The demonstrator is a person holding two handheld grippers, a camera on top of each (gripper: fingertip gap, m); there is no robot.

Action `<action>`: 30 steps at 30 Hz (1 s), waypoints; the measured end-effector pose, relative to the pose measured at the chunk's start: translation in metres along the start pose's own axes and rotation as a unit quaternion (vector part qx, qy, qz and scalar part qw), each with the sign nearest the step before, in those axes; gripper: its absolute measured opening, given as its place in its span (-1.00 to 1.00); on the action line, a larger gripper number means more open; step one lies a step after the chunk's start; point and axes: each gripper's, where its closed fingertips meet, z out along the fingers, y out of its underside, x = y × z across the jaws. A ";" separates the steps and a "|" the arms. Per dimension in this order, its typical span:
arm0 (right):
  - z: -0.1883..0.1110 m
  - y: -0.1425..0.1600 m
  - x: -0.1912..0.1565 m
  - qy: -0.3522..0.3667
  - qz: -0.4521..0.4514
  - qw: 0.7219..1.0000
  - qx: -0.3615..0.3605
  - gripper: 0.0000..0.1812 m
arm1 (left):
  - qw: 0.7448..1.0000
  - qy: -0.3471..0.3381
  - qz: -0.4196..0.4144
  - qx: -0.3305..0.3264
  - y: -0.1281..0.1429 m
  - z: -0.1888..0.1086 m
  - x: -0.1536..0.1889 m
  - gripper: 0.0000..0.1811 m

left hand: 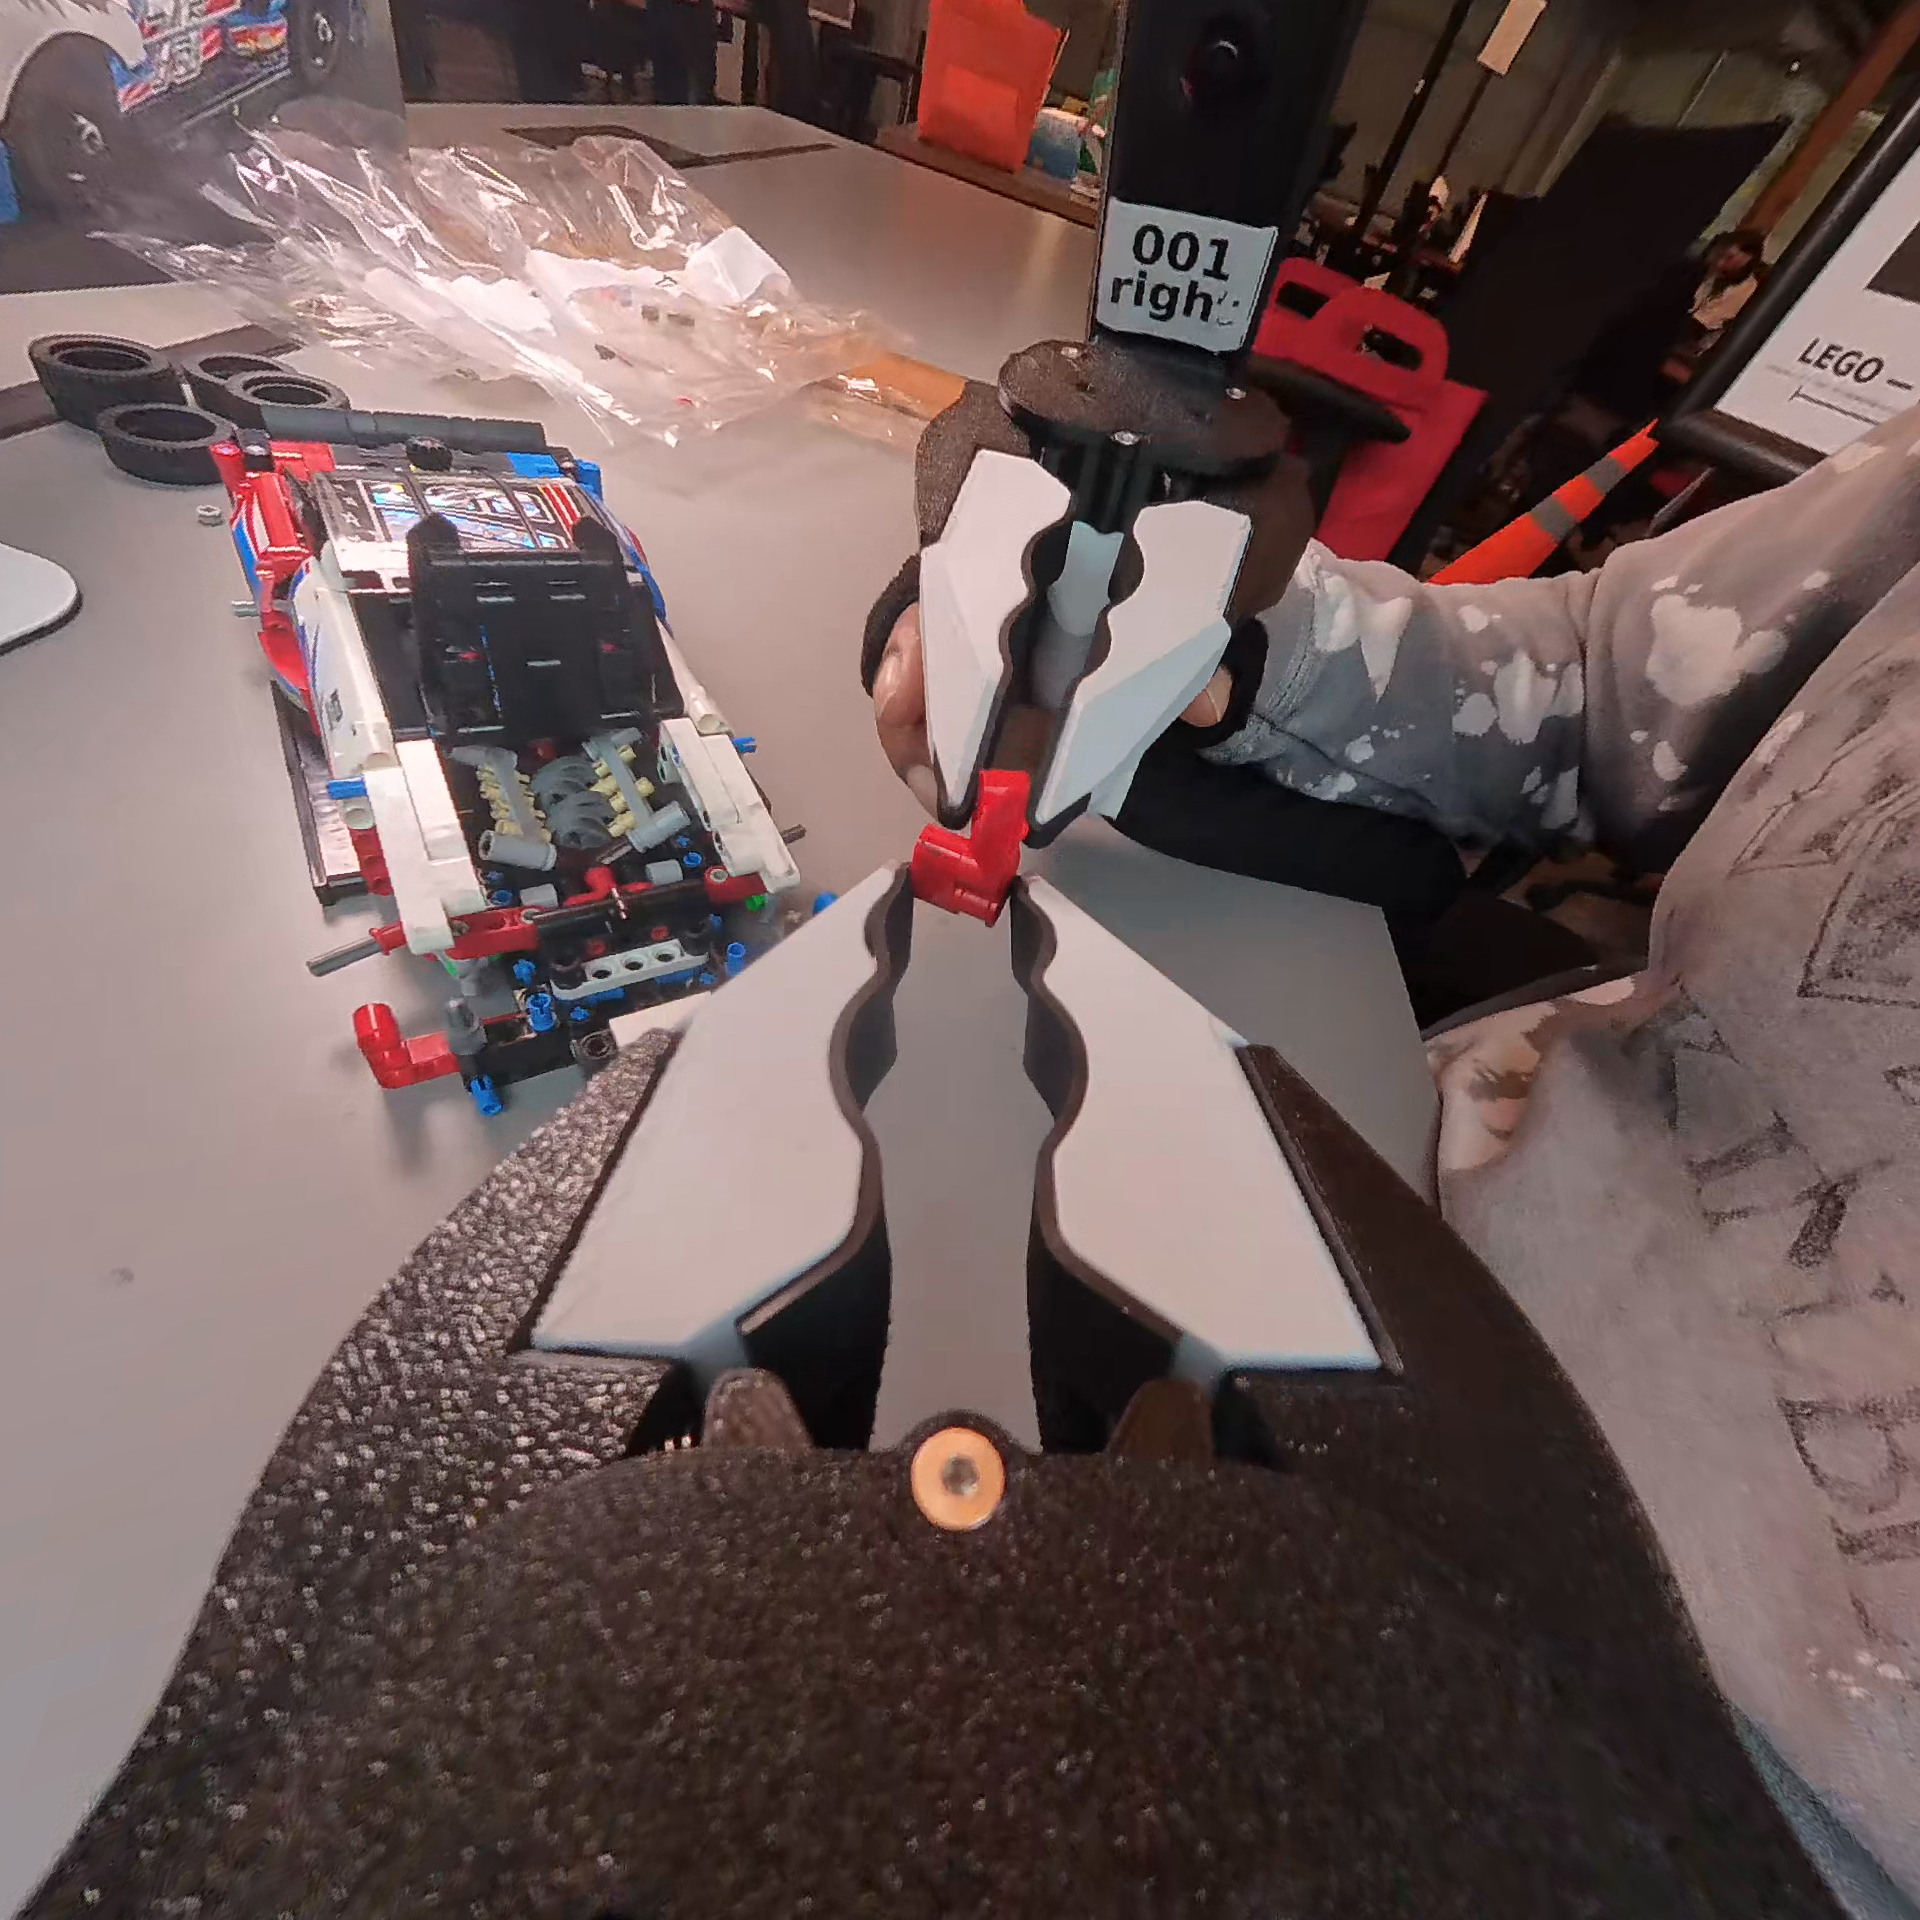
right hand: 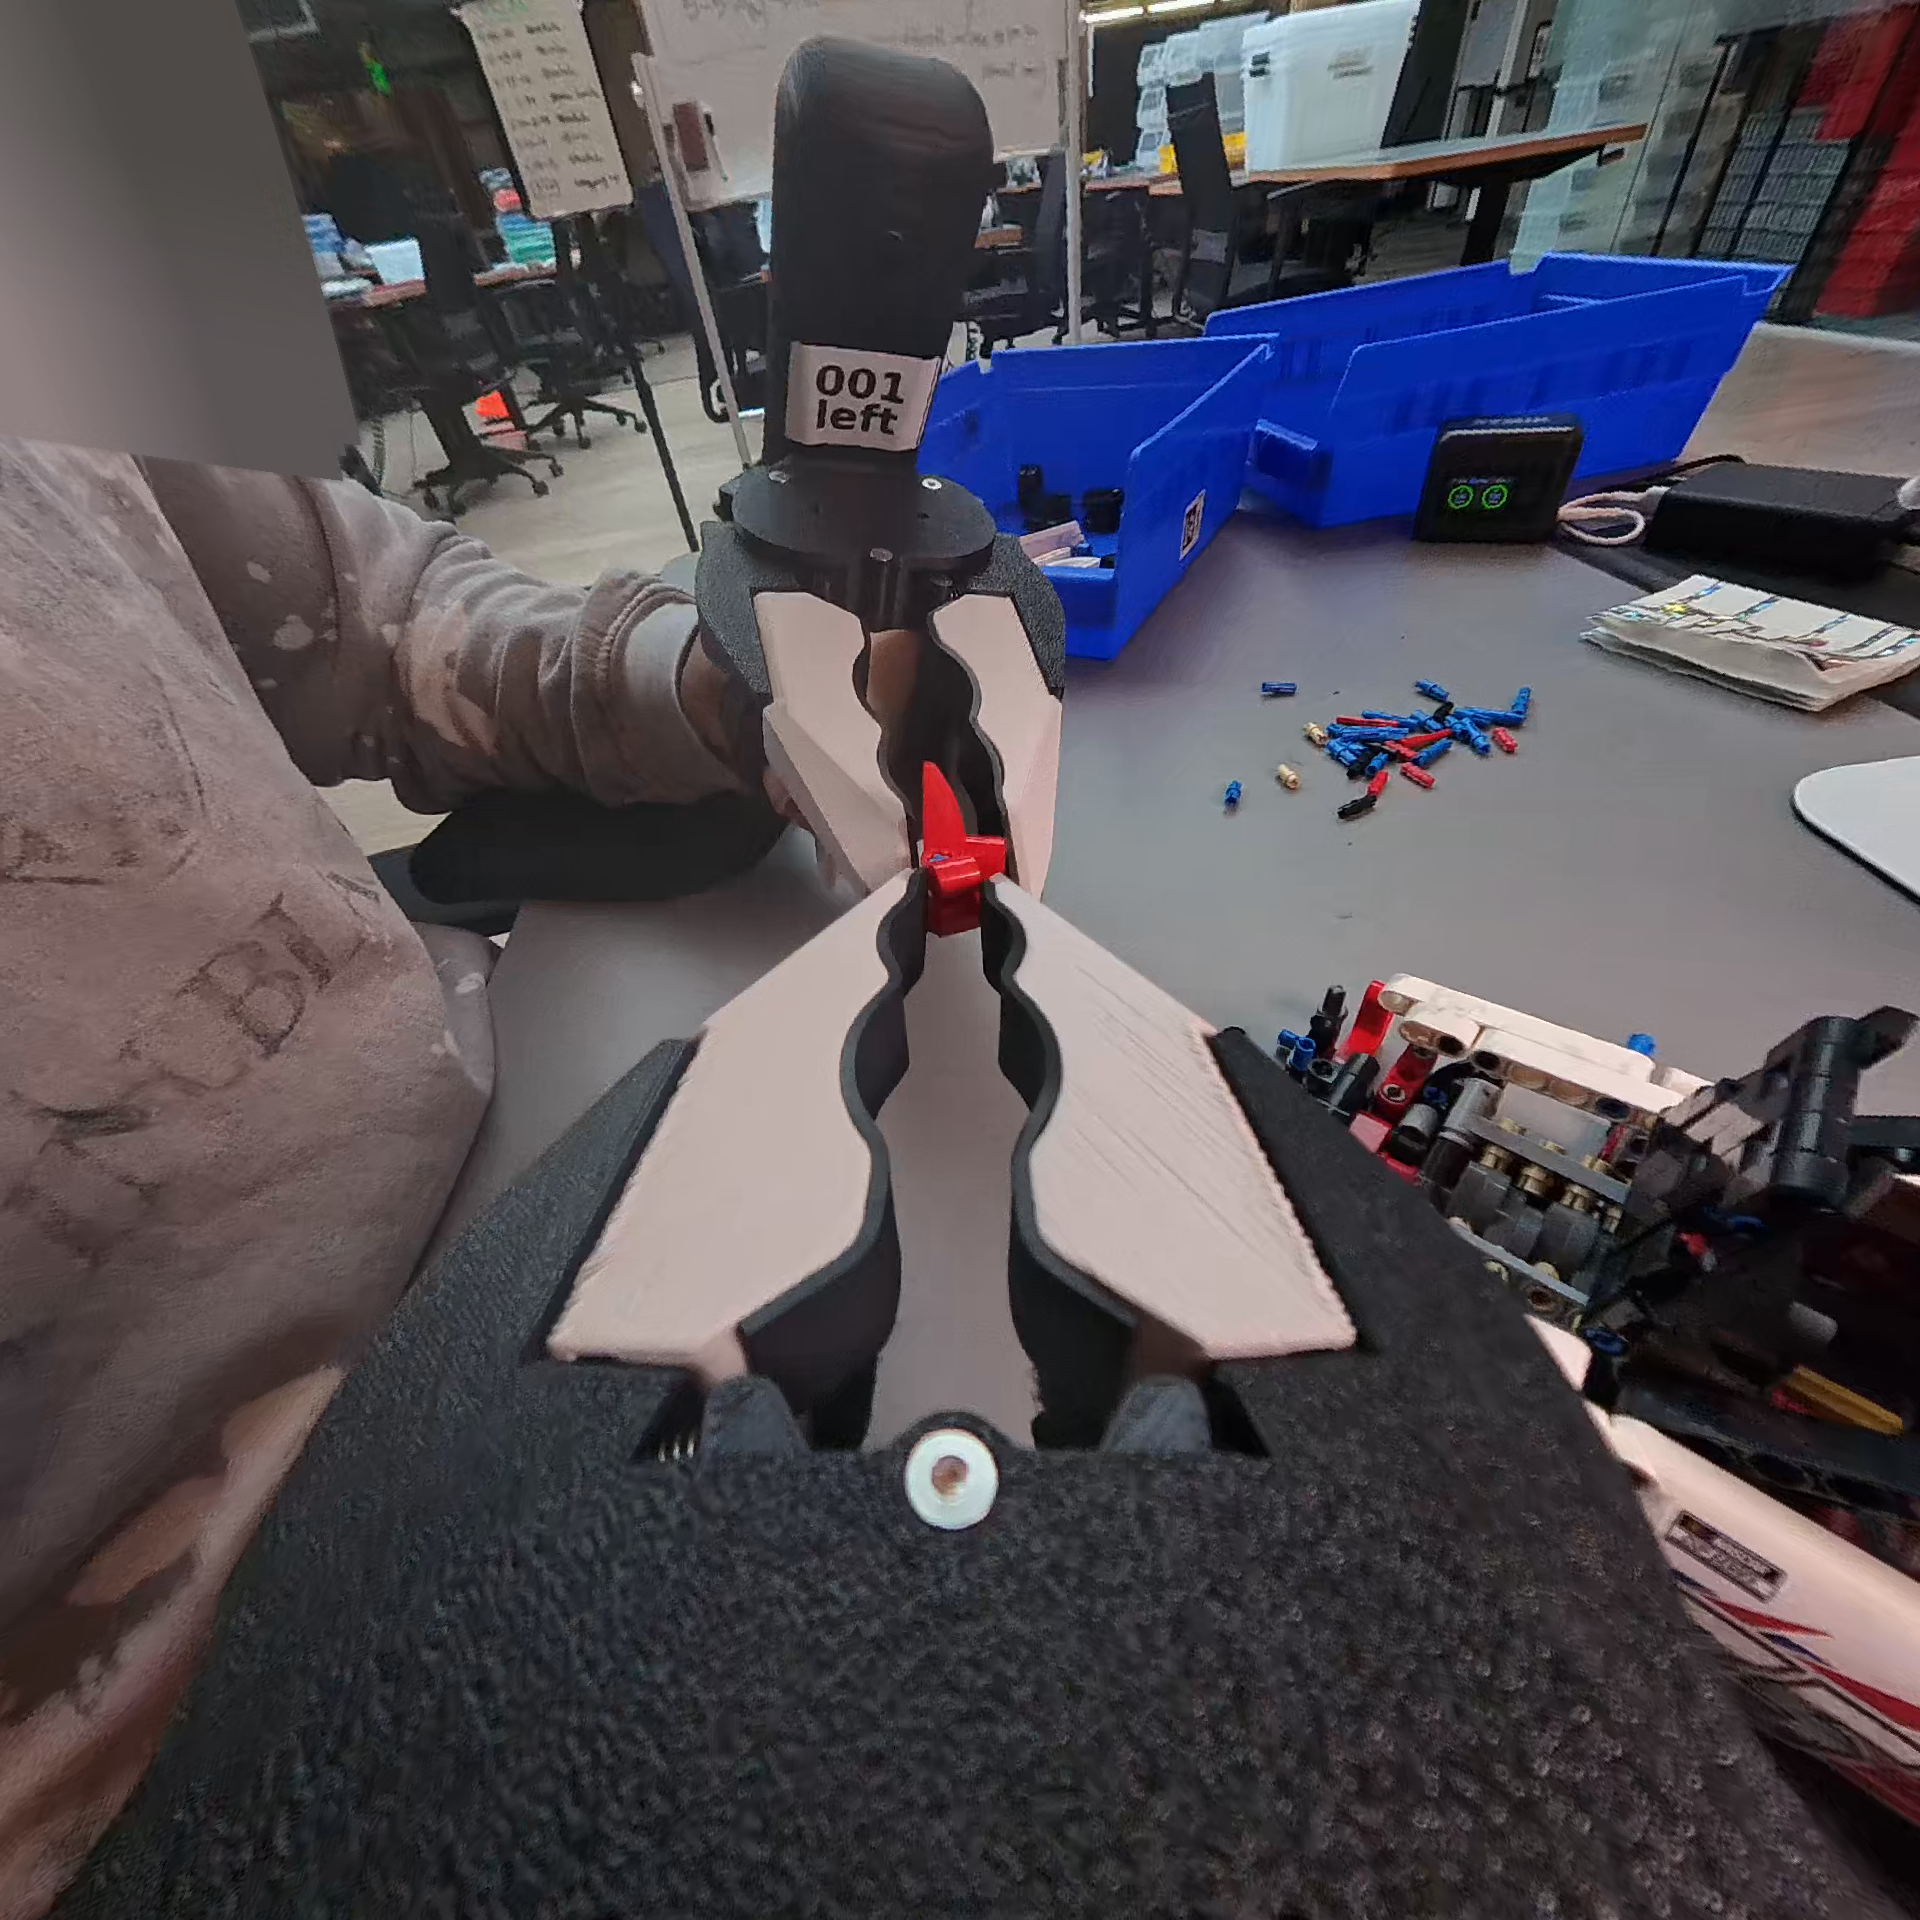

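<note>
1. My left gripper (left hand: 961,883) points forward above the table, its pale fingers (left hand: 790,1049) drawn close, pinching a small red part at the tips.
2. My right gripper (right hand: 948,902) meets it tip to tip, fingers (right hand: 1132,1132) narrowed onto the same red piece.
3. My sleeved forearms (left hand: 1475,675) come in from either side, hands (left hand: 904,707) wrapped round the handles.

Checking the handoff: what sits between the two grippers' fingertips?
A small red brick piece, gripped from both sides: left gripper on its lower part, right gripper on its upper. Both wrist views show it, held above the grey table.
</note>
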 end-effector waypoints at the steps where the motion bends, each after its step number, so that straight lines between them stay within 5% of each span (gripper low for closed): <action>1: 0.000 0.002 -0.001 -0.001 -0.005 1.000 -0.007 -0.90 | 1.000 -0.003 0.005 -0.007 0.002 0.001 0.000 -0.82; 9: 0.000 0.009 0.009 0.042 -0.040 0.998 -0.036 -0.93 | 0.999 -0.050 -0.008 -0.015 0.006 0.004 -0.013 -0.82; 19: 0.004 0.013 0.002 0.016 -0.043 0.998 -0.033 -0.93 | 1.000 -0.019 0.001 -0.022 0.009 0.005 -0.004 -0.81; 30: 0.000 -0.030 -0.005 -0.034 0.071 0.988 0.134 -0.92 | 0.967 0.129 -0.170 0.137 -0.033 -0.011 0.013 -0.83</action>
